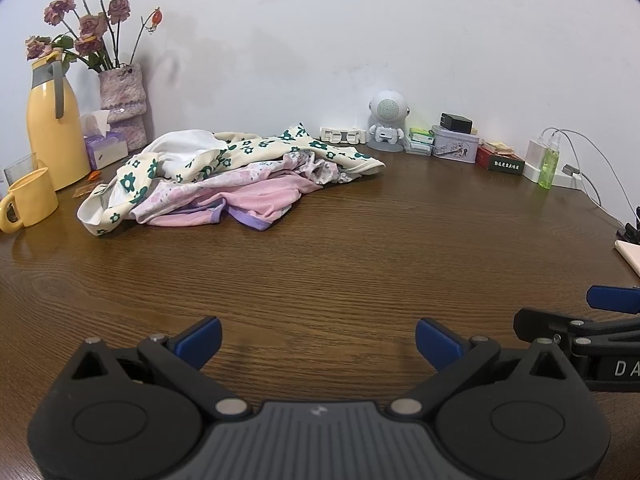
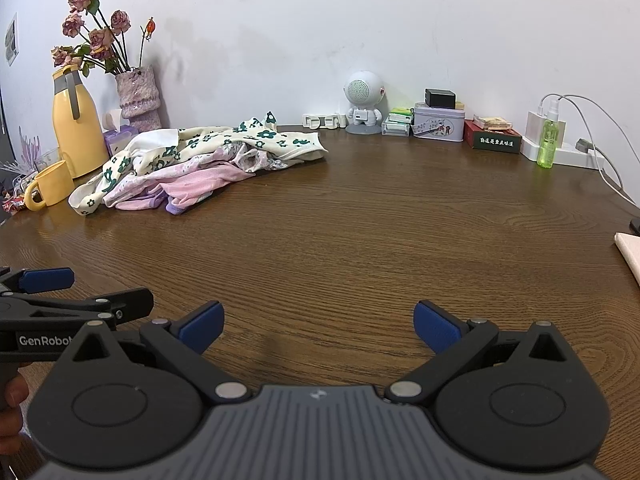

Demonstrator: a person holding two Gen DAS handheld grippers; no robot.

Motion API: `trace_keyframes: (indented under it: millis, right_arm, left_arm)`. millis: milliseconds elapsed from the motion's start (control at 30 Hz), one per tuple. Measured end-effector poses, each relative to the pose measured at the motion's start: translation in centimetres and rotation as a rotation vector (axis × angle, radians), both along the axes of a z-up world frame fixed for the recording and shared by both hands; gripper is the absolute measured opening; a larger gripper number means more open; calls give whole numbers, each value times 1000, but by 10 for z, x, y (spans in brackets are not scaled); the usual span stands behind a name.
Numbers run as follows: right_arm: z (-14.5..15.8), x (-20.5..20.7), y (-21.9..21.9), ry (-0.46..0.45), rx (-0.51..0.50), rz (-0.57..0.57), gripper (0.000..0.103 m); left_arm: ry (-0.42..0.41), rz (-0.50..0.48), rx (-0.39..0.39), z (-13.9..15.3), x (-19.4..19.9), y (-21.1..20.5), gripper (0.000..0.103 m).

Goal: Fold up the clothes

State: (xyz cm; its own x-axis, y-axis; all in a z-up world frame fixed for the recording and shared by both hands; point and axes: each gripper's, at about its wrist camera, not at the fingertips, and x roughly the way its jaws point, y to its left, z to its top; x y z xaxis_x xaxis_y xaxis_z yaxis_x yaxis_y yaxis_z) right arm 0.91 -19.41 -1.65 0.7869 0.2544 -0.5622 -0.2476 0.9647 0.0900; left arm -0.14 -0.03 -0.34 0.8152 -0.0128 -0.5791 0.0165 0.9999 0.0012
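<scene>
A heap of clothes (image 1: 224,176) lies at the back left of the brown wooden table (image 1: 340,248): a cream garment with green flowers on top, a pale lilac printed one and a pink mesh one with purple trim under it. The same heap of clothes (image 2: 192,164) shows in the right wrist view. My left gripper (image 1: 318,340) hovers open over bare wood near the front edge, well short of the heap. My right gripper (image 2: 318,322) is open too, beside the left one, nothing between its blue pads.
Back left stand a yellow jug (image 1: 52,132), a yellow mug (image 1: 30,202), a tissue pack and a vase of dried roses (image 1: 124,104). Along the wall are a robot-shaped speaker (image 1: 386,122), tins, boxes, a green spray bottle (image 1: 548,164) and charger cables. A pale pad (image 2: 630,252) lies at the right edge.
</scene>
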Motion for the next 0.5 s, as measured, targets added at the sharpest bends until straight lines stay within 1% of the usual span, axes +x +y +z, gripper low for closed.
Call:
trace_keyframes:
  millis: [500]
  right_arm:
    - [0, 2, 2, 0, -3, 16, 103]
  left_arm:
    - [-2, -2, 0, 2, 3, 2, 103]
